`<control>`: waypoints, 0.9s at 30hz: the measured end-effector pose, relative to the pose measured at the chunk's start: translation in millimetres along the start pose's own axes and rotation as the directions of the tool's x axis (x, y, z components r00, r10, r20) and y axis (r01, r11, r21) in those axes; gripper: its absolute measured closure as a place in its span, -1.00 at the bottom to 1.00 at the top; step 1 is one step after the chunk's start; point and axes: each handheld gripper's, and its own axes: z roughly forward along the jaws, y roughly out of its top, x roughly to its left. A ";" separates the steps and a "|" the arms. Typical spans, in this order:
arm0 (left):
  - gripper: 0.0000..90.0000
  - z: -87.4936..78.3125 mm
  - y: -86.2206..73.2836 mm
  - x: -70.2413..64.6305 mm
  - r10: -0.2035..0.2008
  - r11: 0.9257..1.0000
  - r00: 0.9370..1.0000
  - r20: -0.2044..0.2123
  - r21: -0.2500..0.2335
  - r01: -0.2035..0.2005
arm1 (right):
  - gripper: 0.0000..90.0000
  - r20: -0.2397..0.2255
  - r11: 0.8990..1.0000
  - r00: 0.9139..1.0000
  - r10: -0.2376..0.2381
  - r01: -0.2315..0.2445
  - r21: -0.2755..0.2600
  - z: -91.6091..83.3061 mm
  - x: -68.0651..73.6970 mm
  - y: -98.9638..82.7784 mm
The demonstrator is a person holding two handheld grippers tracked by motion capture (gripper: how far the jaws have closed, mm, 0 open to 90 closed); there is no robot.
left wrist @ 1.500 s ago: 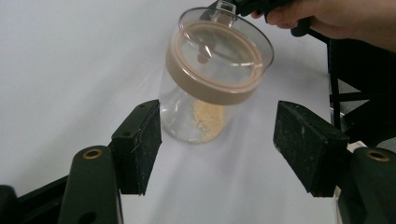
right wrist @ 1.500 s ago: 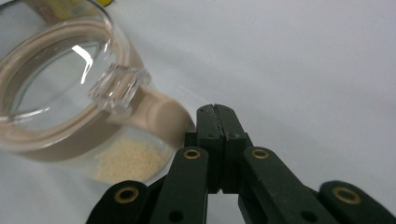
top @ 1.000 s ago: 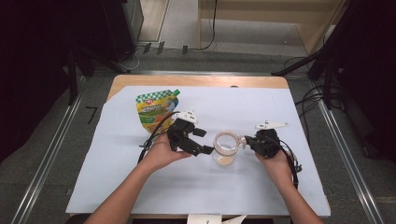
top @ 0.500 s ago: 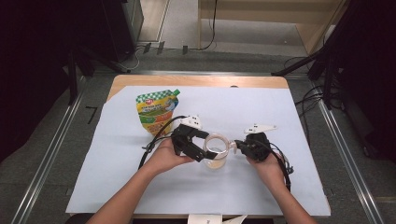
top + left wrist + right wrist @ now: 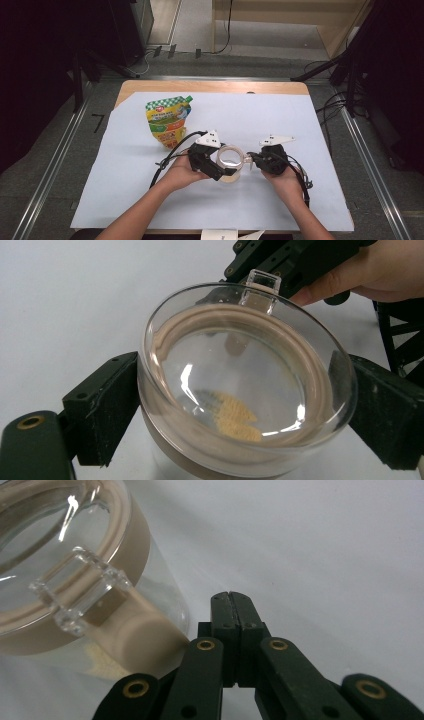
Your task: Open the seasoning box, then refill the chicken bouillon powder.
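Note:
A clear glass jar (image 5: pixel 231 162) with a beige seal ring and a clear lid stands on the white sheet (image 5: pixel 300 125), with a few yellowish bits at its bottom (image 5: pixel 235 417). My left gripper (image 5: pixel 226 161) straddles the jar (image 5: pixel 240 390). Its jaws have just been opening and now stand wide at the jar's two sides, their pads (image 5: pixel 107 410) close to the glass. My right gripper (image 5: pixel 252 161) is shut with nothing in it. Its tip (image 5: pixel 231 600) sits just right of the jar (image 5: pixel 75 580), below the lid's clear tab (image 5: pixel 75 587).
A green and yellow stand-up pouch (image 5: pixel 167 120) is behind and left of the jar. The white sheet covers most of the wooden table (image 5: pixel 210 86). Metal rails and cables run along both sides of the table. A slip of paper (image 5: pixel 220 234) lies at the near edge.
Both hands and the jar have shifted a little left and toward the near edge. The left gripper's jaws have spread wider around the jar.

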 end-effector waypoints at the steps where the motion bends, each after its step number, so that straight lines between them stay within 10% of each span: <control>1: -0.79 0.3 -0.1 0.4 -0.005 1.000 1.000 0.001 -0.004 0.005 | 1.00 0.003 1.000 1.000 -0.001 0.001 -0.003 -1.3 -0.1 -0.3; 14: -0.77 -1.4 5.3 -5.5 0.010 1.000 0.999 -0.038 0.010 -0.009 | 1.00 0.014 0.999 0.999 0.035 -0.035 -0.027 -41.5 6.9 -11.8; 27: -0.77 -1.6 9.9 -7.6 0.013 1.000 0.998 -0.055 0.015 -0.012 | 1.00 0.006 1.000 1.000 0.024 -0.024 0.005 -31.7 8.7 -11.8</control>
